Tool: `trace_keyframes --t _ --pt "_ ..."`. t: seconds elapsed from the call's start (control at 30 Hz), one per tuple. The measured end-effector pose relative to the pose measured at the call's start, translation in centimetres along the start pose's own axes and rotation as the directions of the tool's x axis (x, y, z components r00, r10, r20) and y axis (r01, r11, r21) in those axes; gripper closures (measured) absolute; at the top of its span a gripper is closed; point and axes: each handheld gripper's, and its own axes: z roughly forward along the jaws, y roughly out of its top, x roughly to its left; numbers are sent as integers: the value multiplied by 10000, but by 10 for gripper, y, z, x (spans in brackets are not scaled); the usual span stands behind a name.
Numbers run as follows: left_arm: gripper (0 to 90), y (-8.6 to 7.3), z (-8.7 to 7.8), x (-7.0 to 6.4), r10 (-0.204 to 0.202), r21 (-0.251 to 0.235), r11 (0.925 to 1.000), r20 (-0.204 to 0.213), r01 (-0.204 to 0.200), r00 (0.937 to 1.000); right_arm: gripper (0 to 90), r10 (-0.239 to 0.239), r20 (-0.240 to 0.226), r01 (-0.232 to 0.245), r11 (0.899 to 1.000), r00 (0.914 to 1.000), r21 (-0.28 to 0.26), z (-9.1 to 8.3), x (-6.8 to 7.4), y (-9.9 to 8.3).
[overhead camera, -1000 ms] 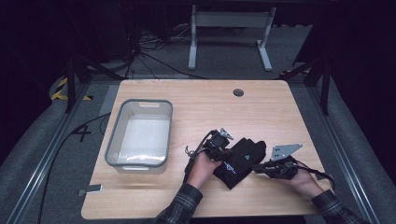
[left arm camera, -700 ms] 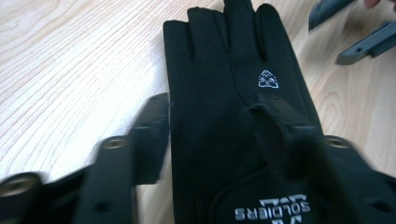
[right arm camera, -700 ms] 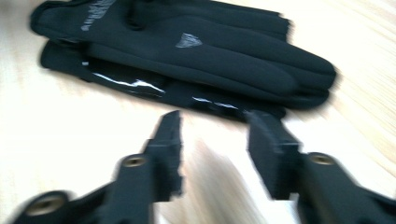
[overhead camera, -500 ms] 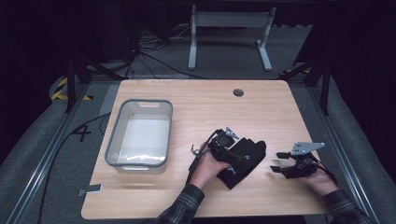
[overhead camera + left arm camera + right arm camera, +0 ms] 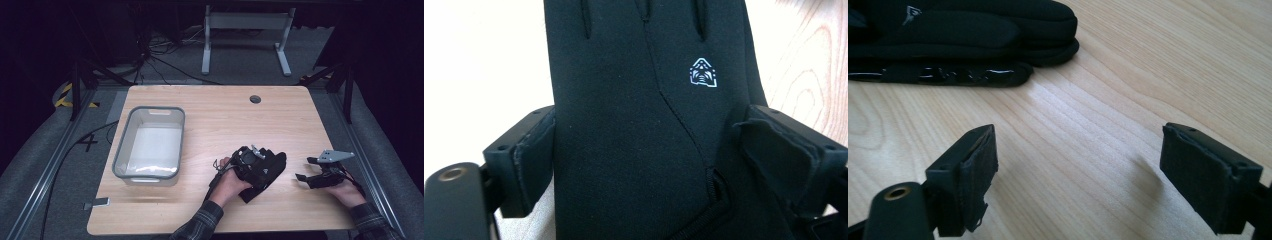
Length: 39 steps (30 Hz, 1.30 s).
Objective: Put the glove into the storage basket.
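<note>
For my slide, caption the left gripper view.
Hand-held gripper straddling a black glove on the wooden table.

one wooden table (image 5: 220, 120); one grey plastic bin (image 5: 150, 144) on it; black gloves (image 5: 262, 170) in one stack, two layers visible in the right gripper view, exact count unclear; one small white logo (image 5: 703, 73) on the top glove; two handheld grippers, left gripper (image 5: 248, 158) and right gripper (image 5: 306, 169); one round hole (image 5: 255, 99) in the tabletop
</note>
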Motion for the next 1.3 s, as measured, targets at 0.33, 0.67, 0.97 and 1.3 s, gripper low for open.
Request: trace_keyframes --t 0.33,0.67,0.97,1.3 --pt "343 1 -5 -2 102 167 9998 99 -104 9999 132 191 78 -190 9997 9998 -128 5 -2 -4" --pt "662 4 -10 -4 19 445 9990 564 -45 9984 116 321 23 -321 9995 9995 -55 5 -3 -4" --pt "691 8 -19 -2 -169 501 9987 747 132 9971 115 332 12 -332 9994 9994 -58 5 -3 -4" --pt "693 15 -45 6 -433 131 9990 632 426 9971 115 318 17 -318 9995 9995 -65 5 -4 -4"
